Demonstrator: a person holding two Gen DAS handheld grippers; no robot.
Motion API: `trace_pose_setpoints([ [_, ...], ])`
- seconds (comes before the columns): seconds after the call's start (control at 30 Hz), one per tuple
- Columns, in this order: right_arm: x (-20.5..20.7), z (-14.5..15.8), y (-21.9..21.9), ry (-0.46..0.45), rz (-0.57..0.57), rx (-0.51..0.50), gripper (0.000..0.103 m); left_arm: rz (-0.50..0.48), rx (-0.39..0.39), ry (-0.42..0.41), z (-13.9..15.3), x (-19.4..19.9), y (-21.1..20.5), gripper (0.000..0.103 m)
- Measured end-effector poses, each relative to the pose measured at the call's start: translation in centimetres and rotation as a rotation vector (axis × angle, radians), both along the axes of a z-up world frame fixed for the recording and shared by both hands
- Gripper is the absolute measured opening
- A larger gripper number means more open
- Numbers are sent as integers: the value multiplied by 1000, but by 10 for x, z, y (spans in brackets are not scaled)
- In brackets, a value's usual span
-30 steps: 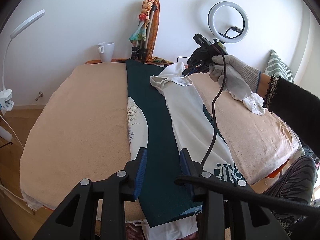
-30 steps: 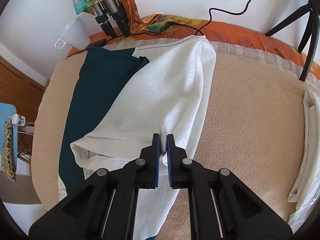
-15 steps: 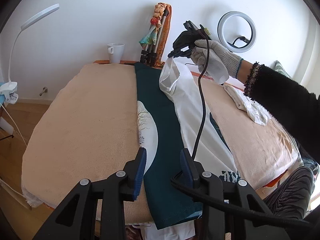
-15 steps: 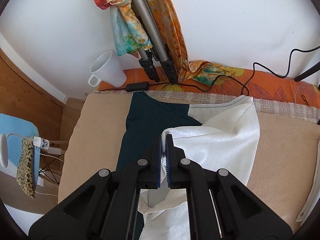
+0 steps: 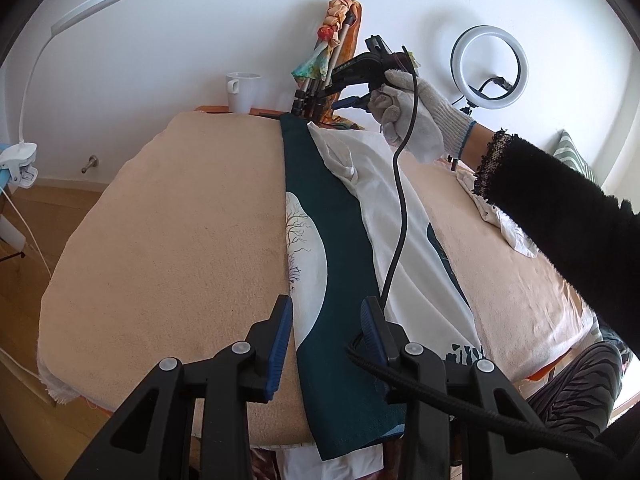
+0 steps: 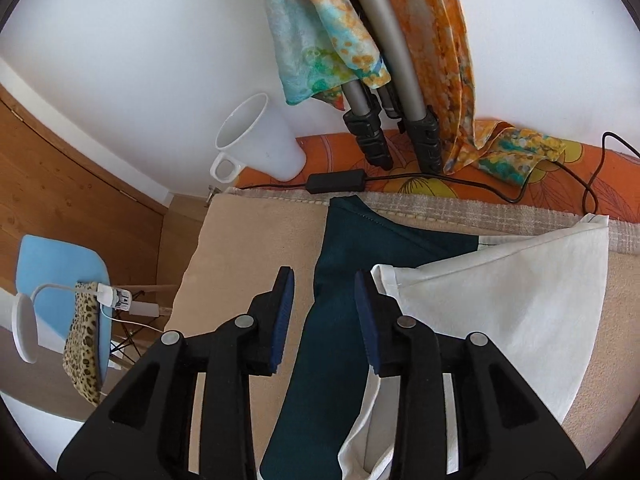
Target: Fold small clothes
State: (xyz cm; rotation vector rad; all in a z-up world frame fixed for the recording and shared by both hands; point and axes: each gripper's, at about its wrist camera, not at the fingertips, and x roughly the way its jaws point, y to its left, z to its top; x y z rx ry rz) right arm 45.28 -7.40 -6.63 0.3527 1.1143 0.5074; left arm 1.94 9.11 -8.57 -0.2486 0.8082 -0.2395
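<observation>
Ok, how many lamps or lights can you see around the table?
2: a white clip-on lamp at the table's left edge, and a ring light on a stand behind the far right side. Others may be out of view.

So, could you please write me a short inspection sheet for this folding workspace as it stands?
Surface: beige padded table cover, orange patterned cloth at the wall edge.
Job's things: teal garment laid lengthwise, white side folded over it; its white corner lies loose near the far edge. Small white cloth beside it.
Clutter: white mug, folded tripod legs draped with a colourful scarf.
Grippers: left gripper open above the garment's near end, holding nothing; right gripper with jaws opening, nothing between them.
Cables: black lead with adapter along the wall edge; gripper cable hanging across the garment.
Surroundings: ring light, clip lamp, blue chair.
</observation>
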Motion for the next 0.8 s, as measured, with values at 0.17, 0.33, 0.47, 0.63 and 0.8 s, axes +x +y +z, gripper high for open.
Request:
trace_pose_setpoints([
  [0.17,-44,-2,-28,-17,-48,-107,12,-6,-6,6,0,-2,-1,36],
  [0.33,-76,-40,-45,37,-39,-202,10,-6,-8,-1,3,-3,-3,36],
  [0.47,-91,-46,-30,7,6,-240,10,-3,5,-7,3,-5,-3,36],
  [0.63,-109,-51,11,45,195,-153,10,9,0,1,2,-3,-2,36],
  [0.8,-124,-33,7,30,201,30,10,21,25,-27,6,-8,-2,36],
])
